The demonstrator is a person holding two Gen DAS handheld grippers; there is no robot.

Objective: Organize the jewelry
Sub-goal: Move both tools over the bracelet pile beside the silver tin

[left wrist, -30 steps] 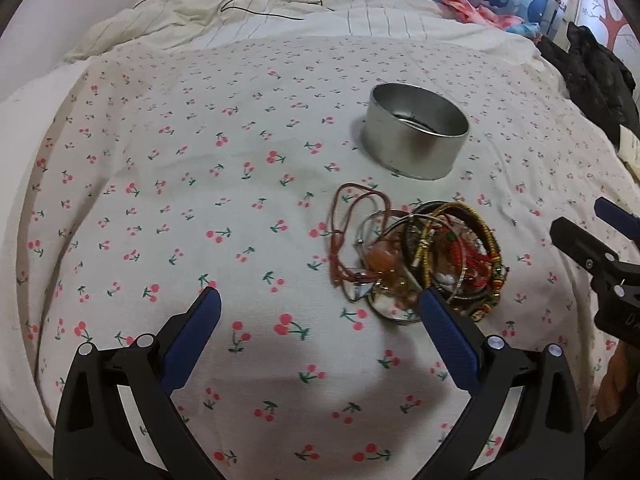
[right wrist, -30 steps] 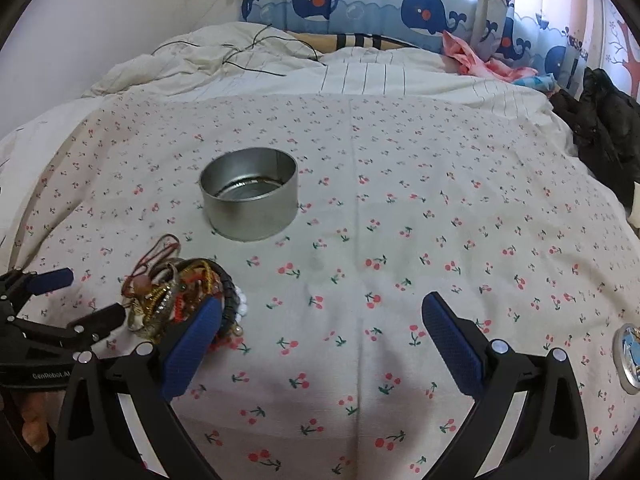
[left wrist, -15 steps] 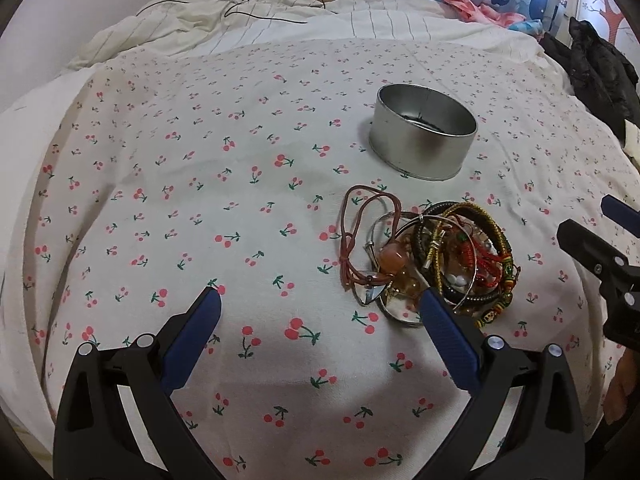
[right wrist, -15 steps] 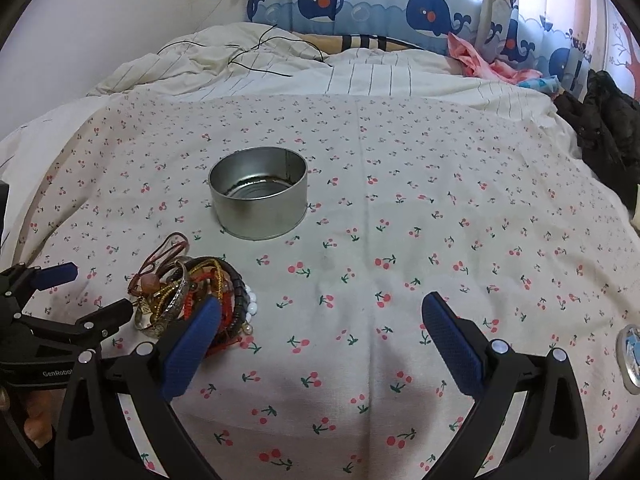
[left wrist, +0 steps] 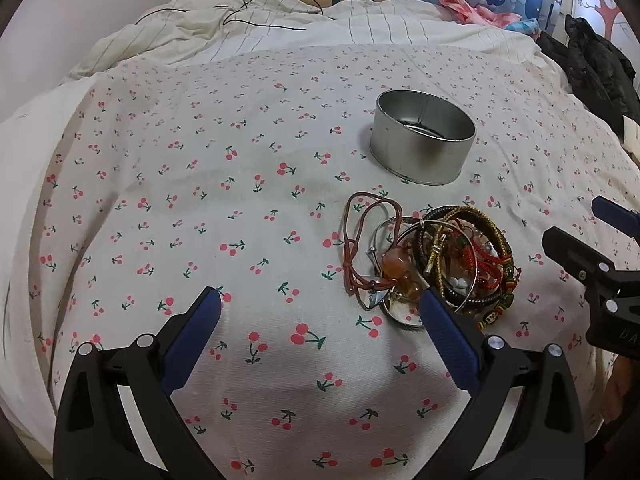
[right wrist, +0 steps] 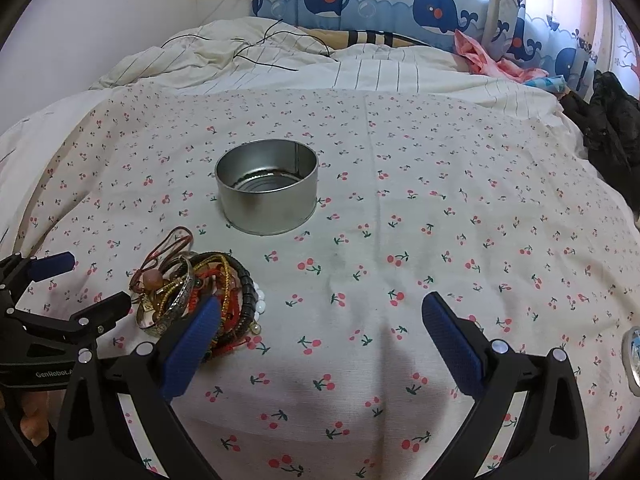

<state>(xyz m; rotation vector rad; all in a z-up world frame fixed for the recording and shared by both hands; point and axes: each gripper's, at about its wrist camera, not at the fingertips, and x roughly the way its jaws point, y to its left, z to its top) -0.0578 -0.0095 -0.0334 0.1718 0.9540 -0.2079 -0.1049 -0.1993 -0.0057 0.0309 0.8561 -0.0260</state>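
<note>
A tangled pile of bracelets and cords (left wrist: 436, 264) lies on the cherry-print sheet (left wrist: 200, 200); it also shows in the right wrist view (right wrist: 200, 292). A round metal tin (left wrist: 424, 148) stands open and upright just beyond the pile, and shows in the right wrist view (right wrist: 268, 192) with its bottom bare. My left gripper (left wrist: 320, 312) is open and empty, its right finger beside the pile's near edge. My right gripper (right wrist: 320, 312) is open and empty, its left finger over the pile's near right edge. Each gripper shows at the other view's side.
A rumpled striped duvet (right wrist: 280, 64) with a thin black cable (right wrist: 260, 48) lies at the bed's far end. Dark clothing (right wrist: 612, 120) is heaped at the far right. A small round shiny object (right wrist: 632, 356) sits at the right edge.
Both grippers have pulled back and tilted up a little, so the tin and pile sit lower in view. Nothing was taken hold of; both stay open.
</note>
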